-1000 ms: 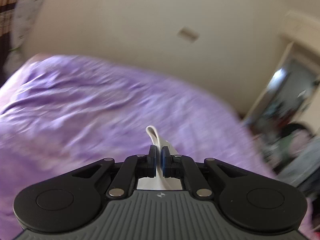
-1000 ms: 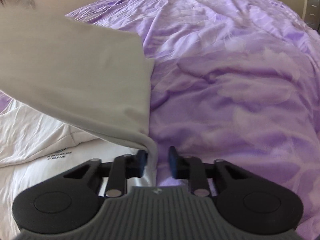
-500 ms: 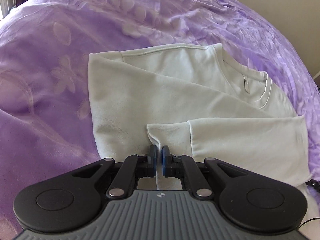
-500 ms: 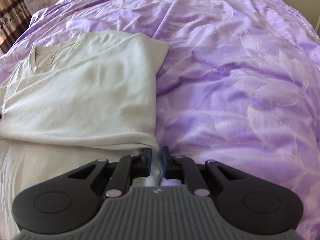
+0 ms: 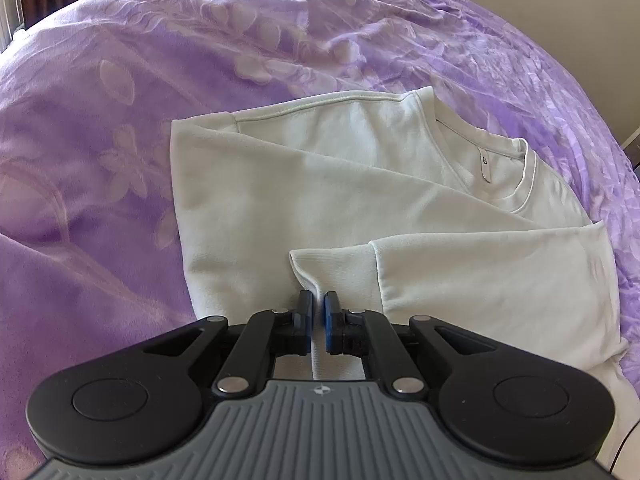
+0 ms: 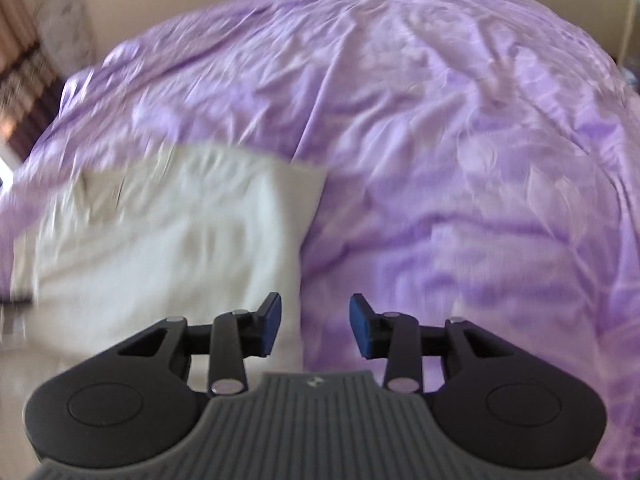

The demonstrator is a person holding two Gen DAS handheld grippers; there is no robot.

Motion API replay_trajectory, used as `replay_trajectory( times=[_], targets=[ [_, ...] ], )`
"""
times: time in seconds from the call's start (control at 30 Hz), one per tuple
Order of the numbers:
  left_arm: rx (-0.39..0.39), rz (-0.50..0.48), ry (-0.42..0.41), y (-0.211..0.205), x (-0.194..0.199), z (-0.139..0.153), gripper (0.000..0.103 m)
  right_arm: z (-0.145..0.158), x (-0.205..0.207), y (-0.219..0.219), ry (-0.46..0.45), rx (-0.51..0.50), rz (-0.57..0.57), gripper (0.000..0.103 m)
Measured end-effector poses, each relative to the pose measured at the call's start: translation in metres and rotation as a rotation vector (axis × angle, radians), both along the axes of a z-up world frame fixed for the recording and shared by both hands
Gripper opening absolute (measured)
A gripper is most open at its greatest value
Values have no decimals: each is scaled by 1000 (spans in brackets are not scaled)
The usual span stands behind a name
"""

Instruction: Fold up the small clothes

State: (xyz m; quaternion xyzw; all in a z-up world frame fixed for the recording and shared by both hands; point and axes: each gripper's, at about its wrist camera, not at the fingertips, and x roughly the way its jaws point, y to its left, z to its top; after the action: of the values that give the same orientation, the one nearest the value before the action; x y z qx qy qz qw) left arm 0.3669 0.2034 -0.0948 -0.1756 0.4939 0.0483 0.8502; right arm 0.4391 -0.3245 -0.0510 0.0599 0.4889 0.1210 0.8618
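Since a moment ago my right gripper (image 6: pixel 314 326) has let the shirt's edge go; its jaws are opening, nothing between them. My left gripper (image 5: pixel 316 318) pinches a cuff fold of the pale shirt (image 5: pixel 340 184), folded flat on the purple bedspread (image 5: pixel 100 120).

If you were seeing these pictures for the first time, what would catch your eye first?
A pale folded shirt lies mid-frame on a rumpled purple bedspread that fills both views. At the bottom of the left view, the left claw pinches the shirt's cuff; in the blurred right view, the right claw is opening, gripping nothing.
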Motion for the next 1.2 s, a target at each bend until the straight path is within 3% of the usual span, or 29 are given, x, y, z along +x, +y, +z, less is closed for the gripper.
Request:
replay_trajectory(
  times=[0.2,0.3,0.4,0.47,0.53,0.63,0.7,0.83,0.87,0.9,1.07,1.17,1.2],
  targets=[
    [-28,0,-27,4,-3,0,5,-32,67,-13,31,256,-170,34],
    [-52,-8,-96,5,-9,13,5,-48,89,-11,31,294,-200,34],
    [-85,-49,-186,1,-18,44,4,-58,101,-7,33,294,-198,34],
    [-59,-87,-243,-6,-26,67,4,-61,104,-8,24,298,-188,34],
    [-12,-83,-240,-7,-29,76,4,-63,106,-10,28,314,-190,34],
    [51,-59,-148,2,-21,50,4,-67,111,-12,24,322,-193,34],
    [25,-27,-85,12,-18,26,4,-70,112,-13,23,334,-212,34],
    [-7,-4,-72,18,-20,1,4,-82,119,-15,58,401,-236,33],
    [-4,-6,-73,18,-20,0,4,-84,120,-14,65,412,-235,26],
    [-3,-7,-72,18,-21,-1,4,-85,121,-12,66,409,-224,0],
    [53,-34,-33,11,-16,-3,5,-69,120,2,-41,240,-205,0],
    [97,-43,-25,3,-15,-4,5,-58,119,8,-111,50,-239,0],
    [100,-44,-25,2,-15,-4,5,-57,121,1,-85,95,-236,0]
  ],
)
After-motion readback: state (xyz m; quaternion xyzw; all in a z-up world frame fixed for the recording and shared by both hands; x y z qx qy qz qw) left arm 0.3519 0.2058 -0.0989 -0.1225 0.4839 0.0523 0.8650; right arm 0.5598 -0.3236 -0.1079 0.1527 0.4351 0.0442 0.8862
